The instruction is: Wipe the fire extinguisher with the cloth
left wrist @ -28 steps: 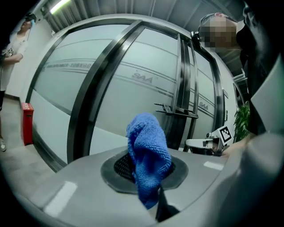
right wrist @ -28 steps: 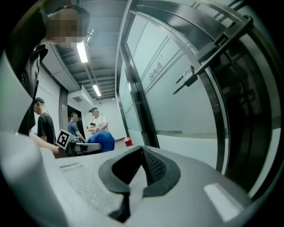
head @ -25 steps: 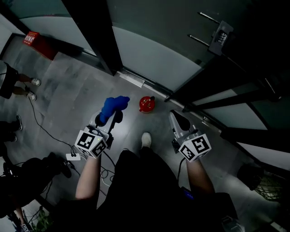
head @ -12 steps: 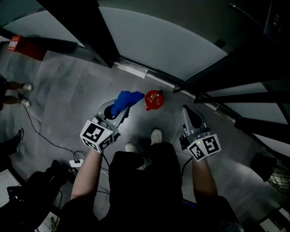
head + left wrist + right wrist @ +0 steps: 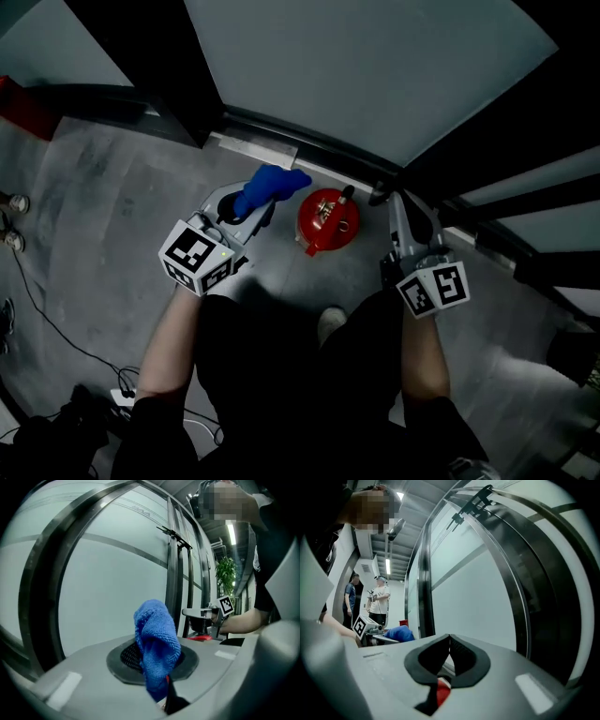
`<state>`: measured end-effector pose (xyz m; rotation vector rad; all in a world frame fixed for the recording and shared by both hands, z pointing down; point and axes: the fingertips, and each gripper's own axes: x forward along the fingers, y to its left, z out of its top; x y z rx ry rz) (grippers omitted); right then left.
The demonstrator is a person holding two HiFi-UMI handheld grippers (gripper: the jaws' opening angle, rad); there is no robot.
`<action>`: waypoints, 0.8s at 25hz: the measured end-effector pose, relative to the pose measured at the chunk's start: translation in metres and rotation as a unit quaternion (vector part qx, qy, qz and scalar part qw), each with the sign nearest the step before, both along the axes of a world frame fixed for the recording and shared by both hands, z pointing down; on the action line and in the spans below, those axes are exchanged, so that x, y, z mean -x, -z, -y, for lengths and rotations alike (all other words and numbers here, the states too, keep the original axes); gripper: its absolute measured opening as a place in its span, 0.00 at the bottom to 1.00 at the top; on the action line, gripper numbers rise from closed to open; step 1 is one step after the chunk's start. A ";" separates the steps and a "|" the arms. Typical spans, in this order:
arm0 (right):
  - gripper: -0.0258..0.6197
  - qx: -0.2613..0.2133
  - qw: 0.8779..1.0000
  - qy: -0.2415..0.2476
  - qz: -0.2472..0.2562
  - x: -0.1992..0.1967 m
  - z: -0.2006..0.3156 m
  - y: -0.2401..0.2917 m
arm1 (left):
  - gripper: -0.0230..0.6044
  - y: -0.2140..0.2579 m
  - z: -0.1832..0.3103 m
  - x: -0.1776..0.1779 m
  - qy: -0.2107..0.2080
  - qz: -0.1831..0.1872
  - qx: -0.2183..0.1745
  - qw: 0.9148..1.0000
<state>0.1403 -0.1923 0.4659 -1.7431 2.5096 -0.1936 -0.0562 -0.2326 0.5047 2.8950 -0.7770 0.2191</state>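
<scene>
A red fire extinguisher (image 5: 328, 221) stands on the grey floor by the glass wall, seen from above in the head view. My left gripper (image 5: 260, 200) is shut on a blue cloth (image 5: 274, 182), which hangs just left of the extinguisher's top without clearly touching it. In the left gripper view the cloth (image 5: 157, 648) bulges up between the jaws. My right gripper (image 5: 397, 201) is just right of the extinguisher, shut with nothing in it. In the right gripper view its pads (image 5: 457, 654) meet, and a bit of the red extinguisher (image 5: 443, 693) shows below them.
A glass wall with dark metal posts (image 5: 169, 75) and a metal sill (image 5: 251, 148) stands close behind the extinguisher. A red box (image 5: 19, 105) sits at the far left. Cables (image 5: 37, 302) trail over the floor at the left. Two people (image 5: 378, 599) stand far off.
The view has closed in on the extinguisher, which looks larger. Both grippers have moved forward to flank it, the left one carrying the blue cloth up beside its top.
</scene>
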 end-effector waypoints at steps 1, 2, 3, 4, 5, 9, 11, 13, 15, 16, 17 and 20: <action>0.04 -0.004 1.000 -0.005 -0.005 -0.002 -0.001 -0.011 | 0.12 -0.011 0.006 -0.007 -0.011 0.011 -0.006 1.000; 0.04 -0.004 1.000 -0.010 -0.009 -0.004 -0.003 -0.021 | 0.12 -0.020 0.013 -0.015 -0.022 0.029 -0.015 0.999; 0.04 0.000 1.000 -0.015 -0.013 -0.006 -0.005 -0.031 | 0.12 -0.029 0.019 -0.024 -0.034 0.054 -0.026 0.998; 0.04 0.007 1.000 -0.018 -0.012 -0.008 -0.009 -0.039 | 0.12 -0.037 0.024 -0.034 -0.050 0.081 -0.036 0.995; 0.04 0.016 1.000 -0.019 -0.007 -0.009 -0.012 -0.044 | 0.12 -0.043 0.027 -0.045 -0.069 0.104 -0.042 0.991; 0.04 0.033 0.999 -0.016 0.003 -0.012 -0.016 -0.045 | 0.12 -0.066 0.030 -0.083 -0.165 0.168 -0.042 0.971; 0.04 0.035 0.999 -0.021 0.004 -0.015 -0.017 -0.045 | 0.12 -0.082 0.028 -0.093 -0.201 0.211 -0.050 0.955; 0.04 0.029 0.999 -0.023 0.010 -0.016 -0.018 -0.041 | 0.12 -0.097 0.028 -0.096 -0.221 0.252 -0.066 0.940; 0.04 0.025 0.999 -0.020 0.012 -0.012 -0.018 -0.038 | 0.11 -0.107 0.024 -0.096 -0.241 0.281 -0.088 0.925; 0.04 0.025 1.000 -0.017 0.003 -0.008 -0.019 -0.037 | 0.11 -0.109 0.020 -0.096 -0.252 0.293 -0.105 0.916; 0.04 0.024 1.000 -0.014 -0.010 -0.005 -0.019 -0.037 | 0.11 -0.109 0.016 -0.096 -0.263 0.305 -0.126 0.907; 0.04 0.021 0.999 -0.005 -0.042 0.002 -0.022 -0.036 | 0.11 -0.107 0.005 -0.094 -0.287 0.337 -0.187 0.877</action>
